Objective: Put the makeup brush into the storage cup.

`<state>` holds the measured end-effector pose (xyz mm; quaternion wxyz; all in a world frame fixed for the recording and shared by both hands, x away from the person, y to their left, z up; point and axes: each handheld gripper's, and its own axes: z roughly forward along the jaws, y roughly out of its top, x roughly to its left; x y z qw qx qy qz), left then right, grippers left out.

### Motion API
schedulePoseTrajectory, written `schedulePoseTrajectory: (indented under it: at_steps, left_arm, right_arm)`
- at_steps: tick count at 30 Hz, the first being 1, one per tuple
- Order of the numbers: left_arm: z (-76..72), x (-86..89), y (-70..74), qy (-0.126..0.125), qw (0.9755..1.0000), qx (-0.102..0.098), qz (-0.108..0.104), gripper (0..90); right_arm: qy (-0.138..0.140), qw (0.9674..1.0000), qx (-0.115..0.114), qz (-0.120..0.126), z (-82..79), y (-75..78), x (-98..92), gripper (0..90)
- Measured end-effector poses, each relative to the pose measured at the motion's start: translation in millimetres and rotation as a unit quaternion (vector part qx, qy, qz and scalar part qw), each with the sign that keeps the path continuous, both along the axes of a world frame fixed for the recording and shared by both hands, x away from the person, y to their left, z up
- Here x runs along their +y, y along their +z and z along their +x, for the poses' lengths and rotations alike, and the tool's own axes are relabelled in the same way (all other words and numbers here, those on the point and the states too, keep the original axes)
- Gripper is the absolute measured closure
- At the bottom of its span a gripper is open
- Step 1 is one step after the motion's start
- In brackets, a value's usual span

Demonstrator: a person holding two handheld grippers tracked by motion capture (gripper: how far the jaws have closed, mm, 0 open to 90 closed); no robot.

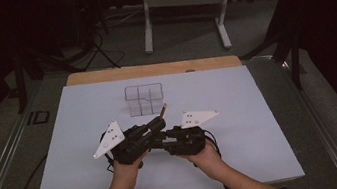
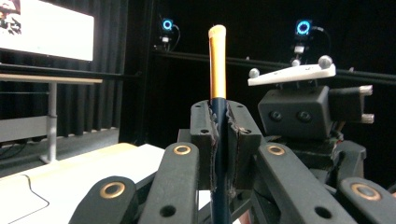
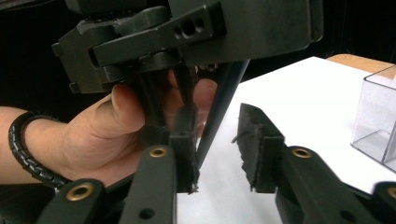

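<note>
Left gripper (image 2: 219,140) clamped on a slim brush or pencil-like stick (image 2: 217,65): dark lower shaft, orange upper part, pale tip. Stick points up and away toward the clear compartment box (image 1: 144,99) at table centre. Right gripper (image 3: 219,158) open, jaws apart, the stick's dark lower end between them, beside 1 jaw. Judged light, rigid, smooth; likely to pivot or slip. Best held mid-shaft on the dark section, squarely across the pads.

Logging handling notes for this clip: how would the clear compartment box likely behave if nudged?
The clear box looks like thin, hollow plastic, so probably light and apt to slide on the smooth white table. Its squat shape suggests sliding before tipping. The thin walls may crack under a hard claw squeeze.
</note>
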<state>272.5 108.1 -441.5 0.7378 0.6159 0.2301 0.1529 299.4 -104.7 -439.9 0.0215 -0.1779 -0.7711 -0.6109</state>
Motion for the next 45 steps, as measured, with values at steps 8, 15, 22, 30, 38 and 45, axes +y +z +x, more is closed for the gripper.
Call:
schedulePoseTrajectory:
  at_steps: [8,15,22,30,38,45]
  left_arm:
    - [2.7,1.4,-2.3,-0.002,0.9999,0.005,-0.009,83.5]
    - [5.0,0.2,-0.1,-0.006,0.9998,0.001,0.019,79.5]
    - [4.1,-0.9,11.5,0.0,0.9972,0.018,0.073,64.2]
    - [7.2,3.9,15.6,-0.005,0.9962,0.048,0.072,62.4]
    - [9.7,2.1,19.9,-0.026,0.9936,0.076,0.079,57.3]
    - [12.3,2.1,24.3,-0.061,0.9907,0.077,0.095,57.5]
  right_arm:
    - [0.007,0.9996,0.025,0.011,2.6,-1.5,-0.3,83.5]
    - [0.014,0.9977,0.063,0.018,8.6,-4.0,-5.3,85.4]
    - [-0.001,0.9982,0.06,-0.009,13.9,-5.5,-15.8,85.5]
    - [-0.019,0.9969,0.005,-0.076,11.7,-1.0,-24.1,85.5]
    - [-0.021,0.9933,-0.026,-0.111,9.5,1.6,-27.0,85.5]
    - [-0.003,0.9901,-0.05,-0.131,5.3,1.1,-32.4,85.5]
